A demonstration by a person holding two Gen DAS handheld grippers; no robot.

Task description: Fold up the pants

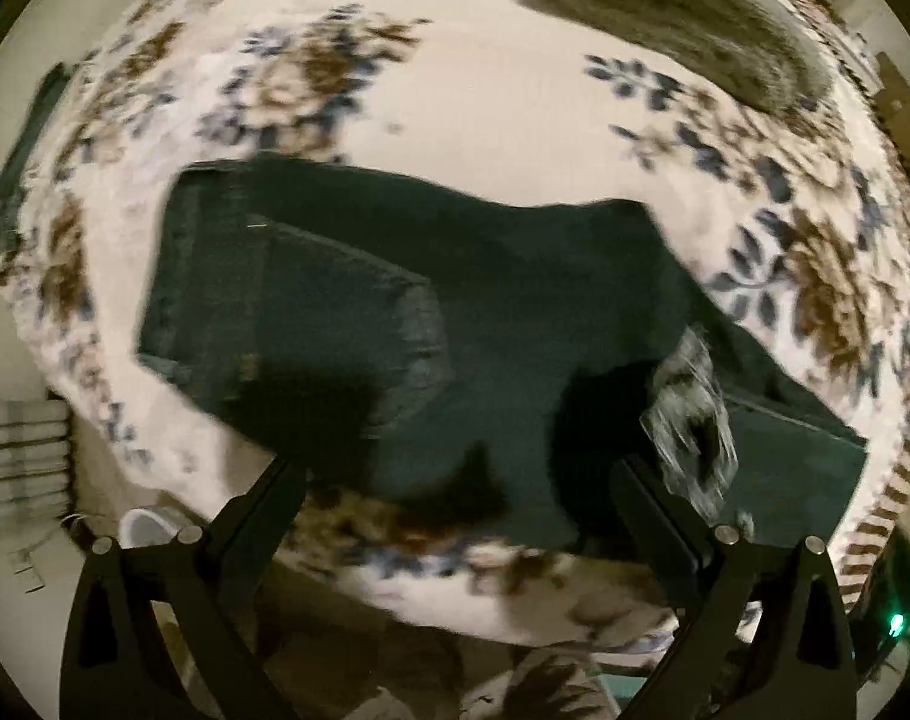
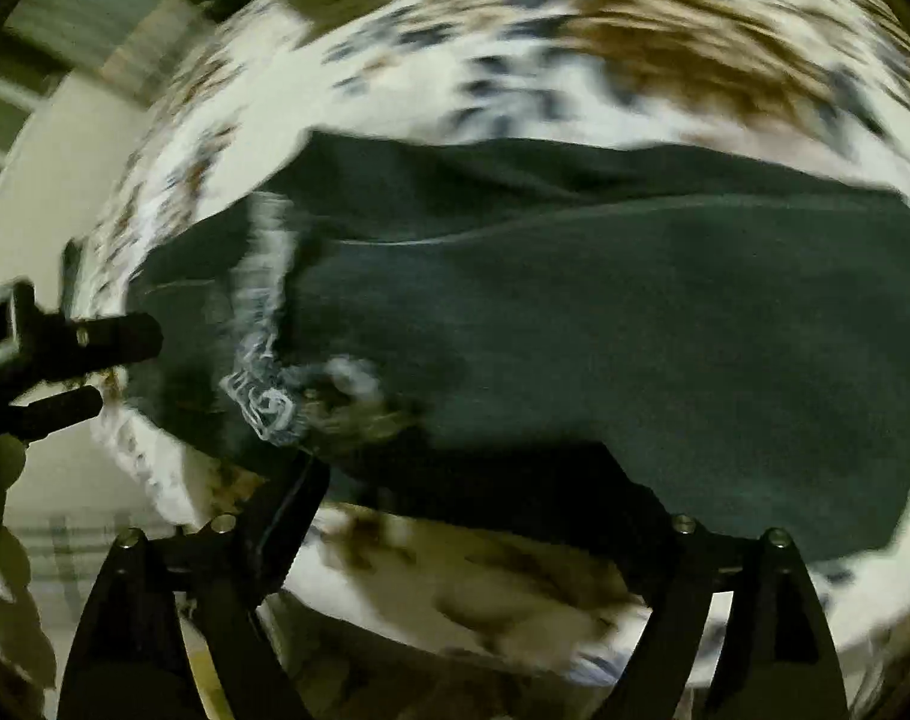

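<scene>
Your dark jeans (image 1: pixel 455 324) lie on the floral blanket (image 1: pixel 484 108), already folded into a broad block: in the left wrist view the waistband and a back pocket (image 1: pixel 347 294) sit on the left, and a frayed, ripped patch (image 1: pixel 691 414) shows pale on the right, close to your right-hand finger. Your left gripper (image 1: pixel 455 480) has its fingers spread wide with nothing between them, tips at the near edge of the denim. Your right gripper (image 2: pixel 472 480) is likewise spread wide and empty, hovering over the near edge of the jeans (image 2: pixel 574 312); the frayed patch (image 2: pixel 263 396) sits just past its left finger, and the other gripper (image 2: pixel 89 354) is visible at the far left.

Both views are smeared with motion blur (so whether any fingertip actually touches cloth cannot be told).

Risks, as I judge them: closing on the frayed threads could snag or tear them instead of lifting the layer. Pinching only the top layer at the near edge would peel the fold apart. The plush blanket may bunch into the jaws along with the denim and drag with it. Uneven lifting between your two hands would skew the next fold.
</scene>
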